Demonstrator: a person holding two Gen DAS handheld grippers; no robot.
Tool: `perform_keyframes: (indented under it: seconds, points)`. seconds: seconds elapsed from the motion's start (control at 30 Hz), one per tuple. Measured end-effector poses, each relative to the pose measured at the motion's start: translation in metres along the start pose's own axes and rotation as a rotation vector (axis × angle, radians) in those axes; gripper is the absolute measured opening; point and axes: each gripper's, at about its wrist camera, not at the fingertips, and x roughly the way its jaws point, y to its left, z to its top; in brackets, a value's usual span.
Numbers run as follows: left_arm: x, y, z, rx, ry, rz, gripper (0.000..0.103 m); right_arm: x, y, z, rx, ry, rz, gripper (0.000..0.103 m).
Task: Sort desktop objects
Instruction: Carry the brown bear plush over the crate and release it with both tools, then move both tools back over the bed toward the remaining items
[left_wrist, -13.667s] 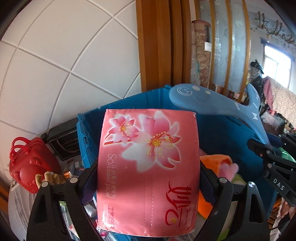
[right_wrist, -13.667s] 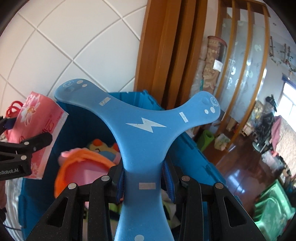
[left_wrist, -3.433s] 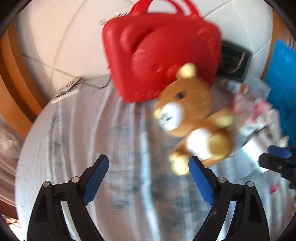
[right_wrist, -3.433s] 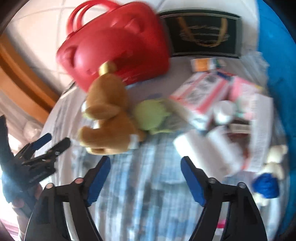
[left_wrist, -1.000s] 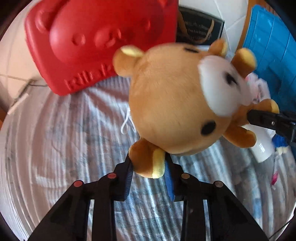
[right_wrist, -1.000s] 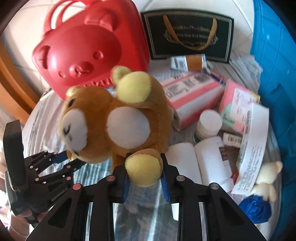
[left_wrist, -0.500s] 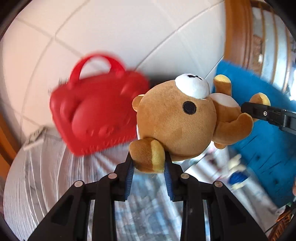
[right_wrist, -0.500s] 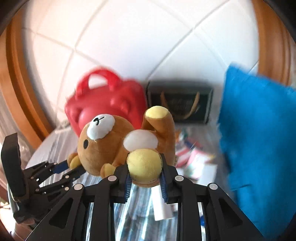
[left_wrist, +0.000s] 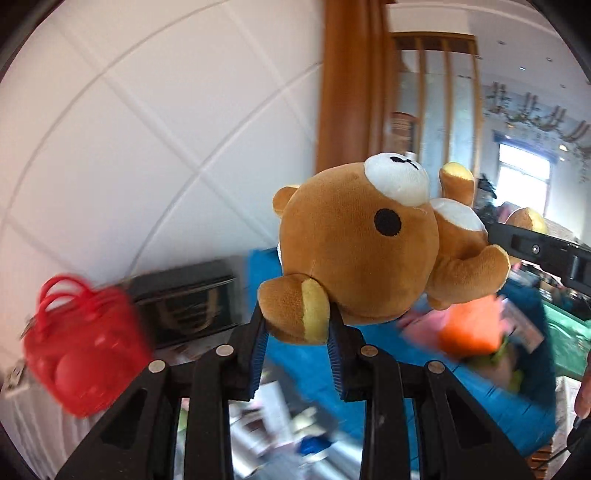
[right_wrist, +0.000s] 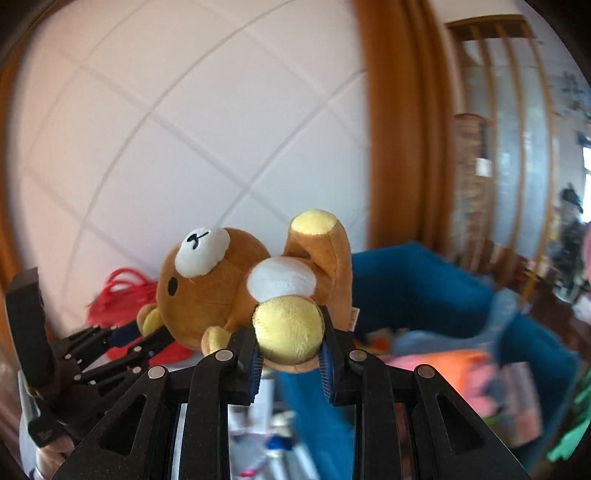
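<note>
Teddy bear (left_wrist: 354, 251) is held in the air between my two grippers, lying sideways, centre of both frames. My left gripper (left_wrist: 295, 336) is closed down on one of its ears, the blue pads pressing both sides of the brown-and-yellow ear. My right gripper (right_wrist: 290, 350) is clamped on a yellow-soled foot; the other foot points up toward the top of that frame. Bear's white muzzle faces upward, one black eye visible in each view.

Blue bin (left_wrist: 424, 369) sits below and to the right of the bear, lower right of both frames, with blurred orange and pink items inside. Red bear-shaped handbag (left_wrist: 81, 343) at lower left of the left wrist frame, blurred; a black gift bag (left_wrist: 188, 299) just right of it. White tiled wall (left_wrist: 147, 147) fills the upper left.
</note>
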Motion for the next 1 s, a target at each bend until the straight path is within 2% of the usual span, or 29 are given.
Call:
perform_keyframes:
  seconds: [0.2, 0.37, 0.5, 0.6, 0.7, 0.77, 0.87, 0.93, 1.0]
  points:
    - [0.063, -0.061, 0.028, 0.057, 0.069, -0.052, 0.029, 0.017, -0.085, 0.027, 0.03, 0.057, -0.115, 0.025]
    - [0.113, -0.092, 0.028, 0.092, 0.171, -0.033, 0.029, 0.056, -0.128, 0.028, 0.046, 0.148, -0.127, 0.025]
    - [0.139, -0.102, 0.019, 0.129, 0.241, -0.002, 0.029, 0.087, -0.149, 0.02, 0.071, 0.232, -0.124, 0.026]
    - [0.153, -0.109, 0.014, 0.148, 0.285, 0.021, 0.032, 0.109, -0.161, 0.016, 0.106, 0.28, -0.116, 0.03]
    - [0.156, -0.107, 0.009, 0.157, 0.295, 0.05, 0.034, 0.116, -0.166, 0.013, 0.114, 0.286, -0.129, 0.032]
    - [0.159, -0.109, 0.007, 0.174, 0.294, 0.067, 0.034, 0.118, -0.165, 0.012, 0.109, 0.294, -0.132, 0.044]
    - [0.16, -0.11, 0.005, 0.169, 0.299, 0.056, 0.038, 0.116, -0.166, 0.012, 0.094, 0.292, -0.161, 0.055]
    - [0.161, -0.109, 0.004, 0.166, 0.296, 0.052, 0.05, 0.113, -0.165, 0.011, 0.093, 0.29, -0.174, 0.061]
    - [0.159, -0.11, 0.004, 0.169, 0.285, 0.056, 0.056, 0.112, -0.165, 0.011, 0.088, 0.296, -0.189, 0.072]
